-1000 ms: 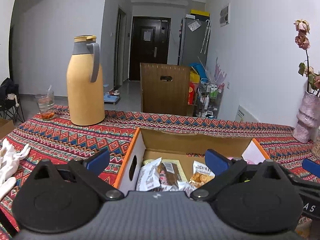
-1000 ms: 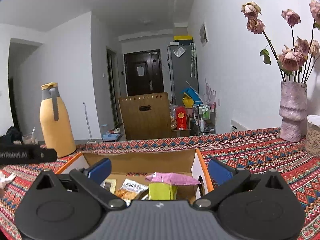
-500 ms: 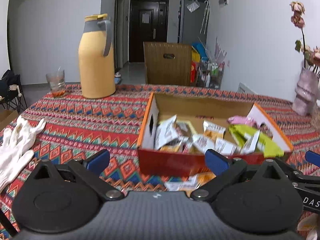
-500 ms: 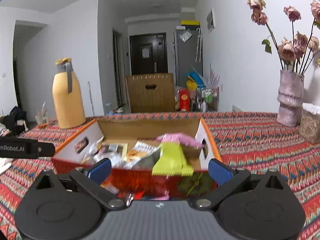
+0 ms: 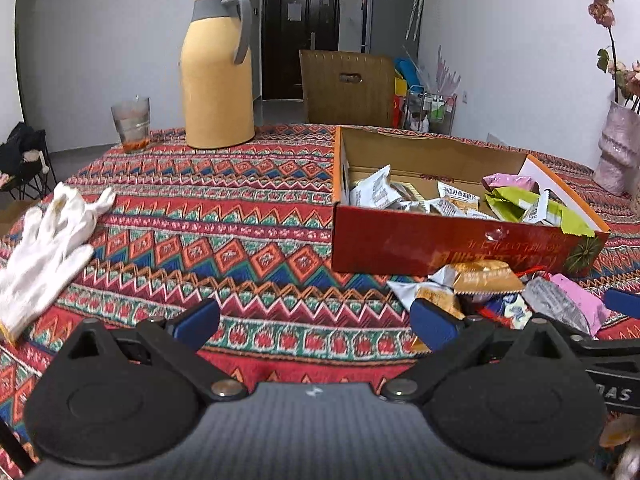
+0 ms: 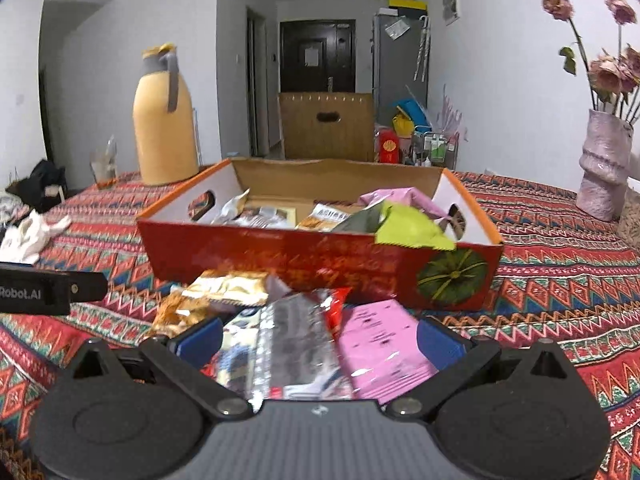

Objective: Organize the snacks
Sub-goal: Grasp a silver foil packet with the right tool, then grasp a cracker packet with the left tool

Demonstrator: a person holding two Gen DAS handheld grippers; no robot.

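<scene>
We list: red cardboard box (image 5: 452, 246) on patterned tablecloth (image 5: 224, 216), holding wrapped snacks, green packet (image 6: 412, 228) draped over its near wall. Loose snack pile (image 6: 288, 320) on cloth just before box: gold packet (image 6: 228, 286), silver packet (image 6: 292, 340), pink packet (image 6: 380, 344). Our left gripper (image 5: 316, 320) jaws spread wide, holding nothing, above cloth left of pile. Our right gripper (image 6: 318, 340) jaws wide, nothing clamped, silver and pink packets between fingers. Also: yellow thermos (image 5: 218, 72), glass (image 5: 132, 122), white gloves (image 5: 48, 248), pink vase (image 6: 604, 164).
</scene>
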